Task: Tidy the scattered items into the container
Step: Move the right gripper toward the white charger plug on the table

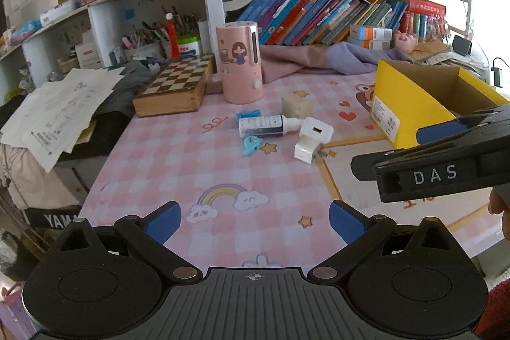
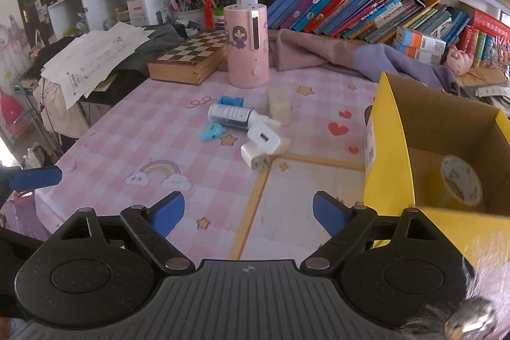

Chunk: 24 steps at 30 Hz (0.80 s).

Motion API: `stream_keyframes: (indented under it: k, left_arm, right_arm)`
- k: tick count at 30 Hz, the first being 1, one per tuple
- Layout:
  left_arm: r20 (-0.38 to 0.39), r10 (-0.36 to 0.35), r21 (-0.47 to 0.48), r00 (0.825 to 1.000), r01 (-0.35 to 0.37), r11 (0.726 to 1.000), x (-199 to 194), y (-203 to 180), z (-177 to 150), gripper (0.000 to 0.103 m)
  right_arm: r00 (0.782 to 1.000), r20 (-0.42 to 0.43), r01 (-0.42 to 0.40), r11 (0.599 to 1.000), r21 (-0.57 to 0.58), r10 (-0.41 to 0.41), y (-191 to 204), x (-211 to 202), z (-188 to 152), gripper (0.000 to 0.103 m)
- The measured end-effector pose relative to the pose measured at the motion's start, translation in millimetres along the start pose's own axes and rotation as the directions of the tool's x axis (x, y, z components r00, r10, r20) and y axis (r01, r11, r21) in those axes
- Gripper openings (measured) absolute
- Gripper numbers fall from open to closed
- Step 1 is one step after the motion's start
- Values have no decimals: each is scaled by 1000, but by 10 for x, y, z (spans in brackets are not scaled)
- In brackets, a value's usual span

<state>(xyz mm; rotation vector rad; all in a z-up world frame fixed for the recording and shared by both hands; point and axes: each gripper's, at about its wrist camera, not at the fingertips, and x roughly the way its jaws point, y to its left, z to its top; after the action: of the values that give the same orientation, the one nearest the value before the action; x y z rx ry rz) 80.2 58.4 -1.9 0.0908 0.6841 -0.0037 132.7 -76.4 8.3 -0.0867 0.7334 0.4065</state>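
A yellow cardboard box (image 1: 411, 107) (image 2: 390, 148) stands open at the right of the pink checked mat, with a tape roll (image 2: 462, 184) inside. In the middle of the mat lie a white spray bottle (image 1: 264, 125) (image 2: 231, 115), two white chargers (image 1: 314, 139) (image 2: 263, 137), a beige block (image 1: 296, 105) (image 2: 279, 105) and a small blue toy (image 1: 250, 145) (image 2: 212, 131). My left gripper (image 1: 255, 219) hangs open over the near mat, well short of them. My right gripper (image 2: 248, 215) is open too, beside the box's left wall, with nothing between its fingers.
A pink cylinder (image 1: 239, 62), a chessboard case (image 1: 175, 88) and a crumpled purple cloth (image 1: 318, 59) line the back of the table. Loose papers (image 1: 63, 104) pile up past the table's left edge. Bookshelves stand behind.
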Motion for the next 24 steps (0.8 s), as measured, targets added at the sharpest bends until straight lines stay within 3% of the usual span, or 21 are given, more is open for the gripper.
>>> stream_keyframes:
  k: [13,24]
  left_arm:
    - [-28,-55,32,998,56,998,442,-166,190,101]
    - [-42,-73,34,996,75,997,784,-254,307,99]
  right_arm:
    - [999,-47,-7,1000,3,7,-237,413,247,88]
    - [995,-85,-55,996,66,60,-358,785,514,87]
